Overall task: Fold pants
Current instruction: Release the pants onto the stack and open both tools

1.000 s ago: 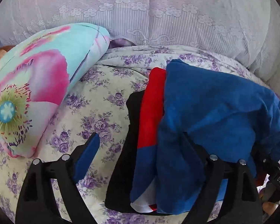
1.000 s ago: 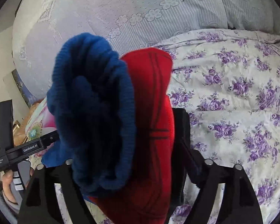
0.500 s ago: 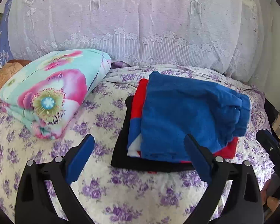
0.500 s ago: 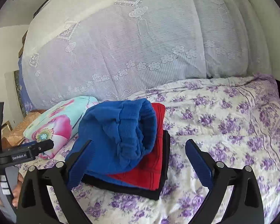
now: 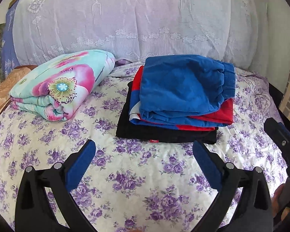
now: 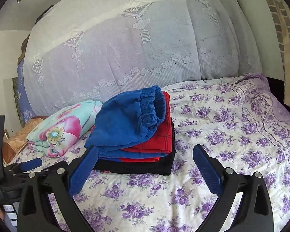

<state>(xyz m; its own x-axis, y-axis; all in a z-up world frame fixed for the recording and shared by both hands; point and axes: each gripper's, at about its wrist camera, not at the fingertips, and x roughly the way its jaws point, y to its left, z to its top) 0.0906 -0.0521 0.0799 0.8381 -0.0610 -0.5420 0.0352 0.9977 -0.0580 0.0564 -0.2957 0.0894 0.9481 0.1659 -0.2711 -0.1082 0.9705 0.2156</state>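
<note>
Blue pants (image 5: 183, 89) folded atop the clothes stack (image 5: 168, 133) on the bed (image 5: 125, 174), so left tool (image 5: 144, 166) and right tool (image 6: 145, 172), jaws just spread wide, hold nothing.

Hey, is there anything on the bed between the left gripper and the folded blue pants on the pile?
Nothing visible. Only bare floral bedspread lies between the open left gripper and the blue pants; the folded quilt sits off to the side.

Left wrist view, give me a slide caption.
Open left gripper before folded blue pants stacked on a floral bedspread.
</note>
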